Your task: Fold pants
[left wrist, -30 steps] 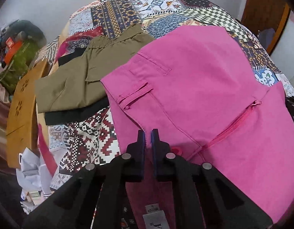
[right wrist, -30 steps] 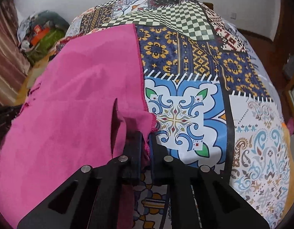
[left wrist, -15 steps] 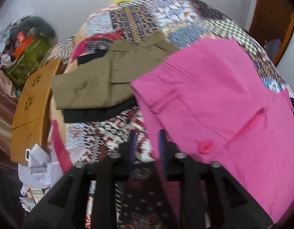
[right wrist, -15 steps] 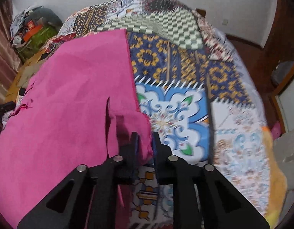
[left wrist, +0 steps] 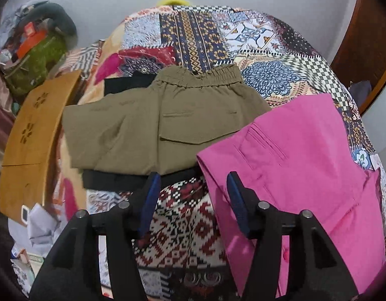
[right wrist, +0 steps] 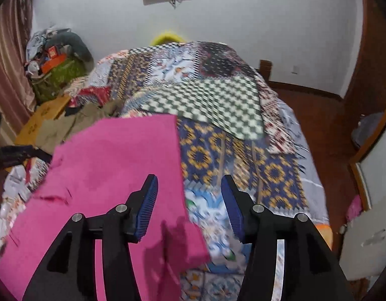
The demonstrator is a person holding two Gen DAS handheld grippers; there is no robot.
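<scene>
bed (right wrist: 280,175), patchwork-print cover of checks, florals and geometric blocks, fills most of both views and carries all garments. pink pants (left wrist: 306,175), folded flat, on the near part of the bed; in the left wrist view the waist end with welt pocket and belt loop lies at the near left, and the long axis runs from there up and to the right toward the far side; in the right wrist view the same cloth (right wrist: 112,175) shows a straight right edge running away from the camera and a loose corner turned toward the near edge. olive pants (left wrist: 163,123), folded, elastic waistband pointing to the far side of the bed, just beside the pink pants' left edge, stacked on a black garment (left wrist: 112,180) whose strip shows beneath. wooden board (left wrist: 32,138), cut-out flower marks, leaning at the bed's left side. green bag (left wrist: 40,60), on the floor in the far left corner, stuffed with clutter including an orange item; contents otherwise unclear. left gripper (left wrist: 191,190), jaws opening, nothing between the pads, above bare cover beside the pink waist edge. right gripper (right wrist: 189,195), jaws opening, pads clear of the cloth, the pink edge lying below the gap.
</scene>
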